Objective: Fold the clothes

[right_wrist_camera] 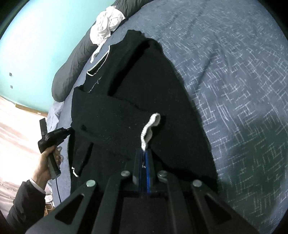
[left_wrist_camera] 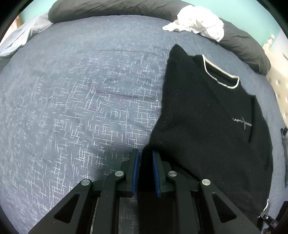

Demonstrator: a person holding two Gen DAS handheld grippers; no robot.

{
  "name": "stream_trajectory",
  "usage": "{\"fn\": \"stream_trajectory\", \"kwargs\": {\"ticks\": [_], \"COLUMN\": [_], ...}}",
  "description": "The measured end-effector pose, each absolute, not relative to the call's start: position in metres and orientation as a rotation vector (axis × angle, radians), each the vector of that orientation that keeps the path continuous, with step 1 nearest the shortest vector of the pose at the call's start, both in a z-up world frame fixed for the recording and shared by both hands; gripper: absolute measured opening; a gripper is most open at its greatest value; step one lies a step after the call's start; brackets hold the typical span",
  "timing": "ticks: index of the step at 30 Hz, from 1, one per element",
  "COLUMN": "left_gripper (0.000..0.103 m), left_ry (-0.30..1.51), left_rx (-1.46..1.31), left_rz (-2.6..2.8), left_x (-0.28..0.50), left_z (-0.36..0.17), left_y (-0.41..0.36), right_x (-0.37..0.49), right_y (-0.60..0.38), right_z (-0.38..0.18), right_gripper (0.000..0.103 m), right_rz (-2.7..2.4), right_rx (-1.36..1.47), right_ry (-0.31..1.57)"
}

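A black sweater (left_wrist_camera: 207, 117) with a white-trimmed neckline (left_wrist_camera: 222, 72) is shown lying on a bed covered by a blue patterned bedspread (left_wrist_camera: 81, 108), partly folded, with a sleeve laid across the body. In the left wrist view, the garment is seen to extend forward and to the right of the left gripper (left_wrist_camera: 145, 158), the long axis running from the hem near the gripper toward the neckline at the far end. The blue-padded jaws of the left gripper are held narrowly apart with dark fabric between them; whether that fabric is actually pinched cannot be told from this view. In the right wrist view, the left gripper (right_wrist_camera: 71, 132) is seen at the left edge of the sweater, carried by a hand (right_wrist_camera: 47, 162) in a dark sleeve. Further right in that view, the right gripper (right_wrist_camera: 144, 154) is closed on the white ribbed cuff (right_wrist_camera: 150, 130) of the sleeve, which rises from the closed jaws over the middle of the sweater (right_wrist_camera: 162, 108). 2 readings are fitted by this arrangement: the sleeve being carried inward across the body, or being drawn back out. Of the 2 grippers, the right one is nearer the sleeve end and the left one nearer the side edge. A crumpled white garment (left_wrist_camera: 198, 21) and dark pillows (left_wrist_camera: 108, 7) are seen at the far end of the bed, well apart from the sweater.
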State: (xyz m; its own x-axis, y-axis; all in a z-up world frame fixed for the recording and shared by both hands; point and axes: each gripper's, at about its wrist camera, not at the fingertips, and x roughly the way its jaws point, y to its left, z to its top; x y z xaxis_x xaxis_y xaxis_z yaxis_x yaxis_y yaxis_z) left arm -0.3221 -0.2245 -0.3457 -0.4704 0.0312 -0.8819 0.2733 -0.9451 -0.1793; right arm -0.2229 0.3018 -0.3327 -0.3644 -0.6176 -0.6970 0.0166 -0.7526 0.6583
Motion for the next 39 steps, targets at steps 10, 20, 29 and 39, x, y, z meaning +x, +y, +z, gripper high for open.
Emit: {"fn": "stream_trajectory", "kwargs": {"ticks": [10, 20, 29, 39], "left_gripper": [0.018, 0.018, 0.032, 0.049], "left_ry": [0.575, 0.638, 0.638, 0.724], "left_rx": [1.326, 1.205, 1.174, 1.167], "left_rz": [-2.554, -2.594, -2.581, -2.565], "left_x": [-0.267, -0.217, -0.201, -0.2], "left_z": [-0.322, -0.324, -0.338, -0.338], "left_y": [-0.244, -0.239, -0.252, -0.271], "right_x": [-0.221, -0.244, -0.316, -0.397], "right_y": [0.308, 0.274, 0.169, 0.048], "right_z": [-0.311, -0.283, -0.232, -0.214], "right_gripper": [0.005, 0.014, 0.033, 0.033], "right_rz": [-2.264, -2.218, -2.113, -2.024], "right_rx": [1.416, 1.347, 1.279, 1.305], "right_ry": [-0.787, -0.693, -0.405, -0.203]}}
